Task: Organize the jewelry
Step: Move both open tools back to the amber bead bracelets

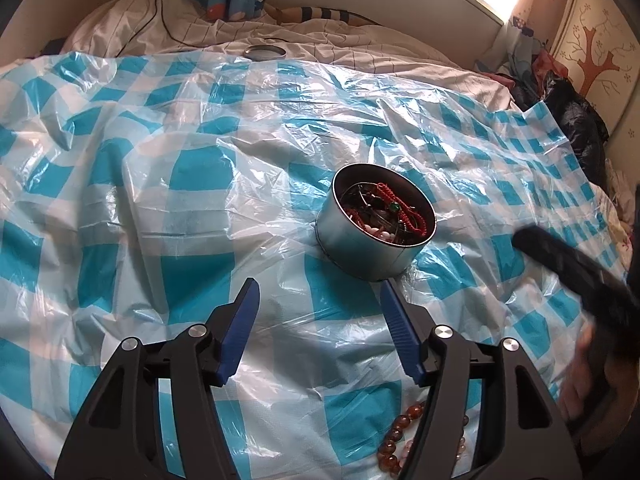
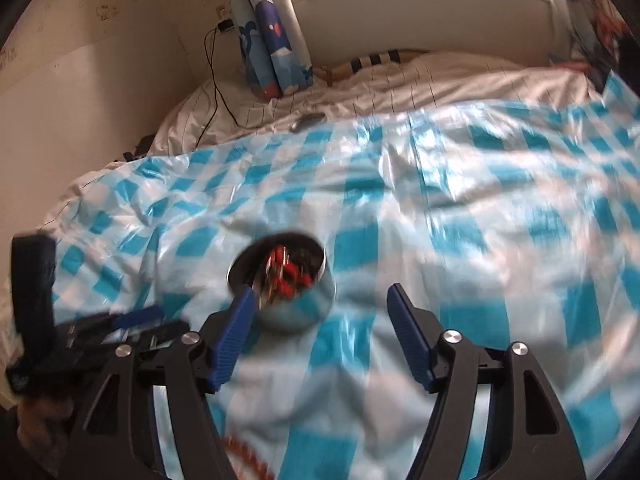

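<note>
A round metal tin (image 1: 362, 246) stands on the blue-and-white checked plastic sheet (image 1: 160, 184). It holds tangled jewelry, with red cord bracelets (image 1: 394, 206) on top. My left gripper (image 1: 320, 292) is open and empty just in front of the tin. An amber bead bracelet (image 1: 400, 436) lies on the sheet under its right finger. In the blurred right wrist view the tin (image 2: 296, 312) sits just past my open, empty right gripper (image 2: 320, 294), touching or behind its left fingertip. The amber beads (image 2: 244, 456) show at the bottom edge.
The tin's lid (image 1: 265, 52) lies at the sheet's far edge on the white bedding. A black cable (image 1: 160, 12) runs over the pillow. Dark clothes (image 1: 576, 120) are piled at the right. The right gripper's body (image 1: 576, 268) is at the right; the left gripper (image 2: 120, 324) shows at lower left.
</note>
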`<state>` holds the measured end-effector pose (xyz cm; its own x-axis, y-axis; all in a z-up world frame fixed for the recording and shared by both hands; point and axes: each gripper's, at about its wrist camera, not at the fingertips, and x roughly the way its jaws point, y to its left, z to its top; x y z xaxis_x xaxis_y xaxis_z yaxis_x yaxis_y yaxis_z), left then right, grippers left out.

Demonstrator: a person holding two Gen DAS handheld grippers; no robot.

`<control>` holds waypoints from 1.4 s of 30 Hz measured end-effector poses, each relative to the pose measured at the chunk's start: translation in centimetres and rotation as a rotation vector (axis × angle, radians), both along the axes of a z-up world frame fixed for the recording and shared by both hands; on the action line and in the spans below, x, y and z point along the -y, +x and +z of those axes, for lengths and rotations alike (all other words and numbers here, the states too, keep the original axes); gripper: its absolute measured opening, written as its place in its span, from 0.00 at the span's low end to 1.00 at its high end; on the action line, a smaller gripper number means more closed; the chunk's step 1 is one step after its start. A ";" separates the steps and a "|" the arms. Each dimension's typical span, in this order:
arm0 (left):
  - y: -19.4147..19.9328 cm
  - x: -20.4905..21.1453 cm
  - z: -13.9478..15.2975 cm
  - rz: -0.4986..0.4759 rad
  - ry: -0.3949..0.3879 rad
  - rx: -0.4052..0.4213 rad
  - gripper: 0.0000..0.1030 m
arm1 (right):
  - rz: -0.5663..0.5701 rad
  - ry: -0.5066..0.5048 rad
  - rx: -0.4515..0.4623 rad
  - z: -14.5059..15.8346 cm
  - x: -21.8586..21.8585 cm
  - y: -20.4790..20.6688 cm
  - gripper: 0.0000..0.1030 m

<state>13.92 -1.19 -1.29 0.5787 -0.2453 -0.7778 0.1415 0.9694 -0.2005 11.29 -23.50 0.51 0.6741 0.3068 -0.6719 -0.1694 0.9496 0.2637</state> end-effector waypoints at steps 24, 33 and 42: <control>-1.5 3.0 0.8 -0.055 0.241 0.113 0.67 | 0.133 0.009 -0.052 -1.0 -2.9 -1.3 0.68; -2.4 3.5 1.7 -0.068 0.273 0.162 0.68 | 0.170 -0.034 -0.039 -0.2 -3.3 -2.5 0.68; -3.2 3.3 2.0 -0.075 0.287 0.178 0.69 | 0.214 -0.082 -0.042 0.2 -3.5 -4.2 0.68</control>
<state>10.69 -4.48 0.75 0.6998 -0.0783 -0.7101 0.2229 0.9683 0.1128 7.09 -19.95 0.67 0.5701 0.3829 -0.7268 -0.3597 0.9118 0.1982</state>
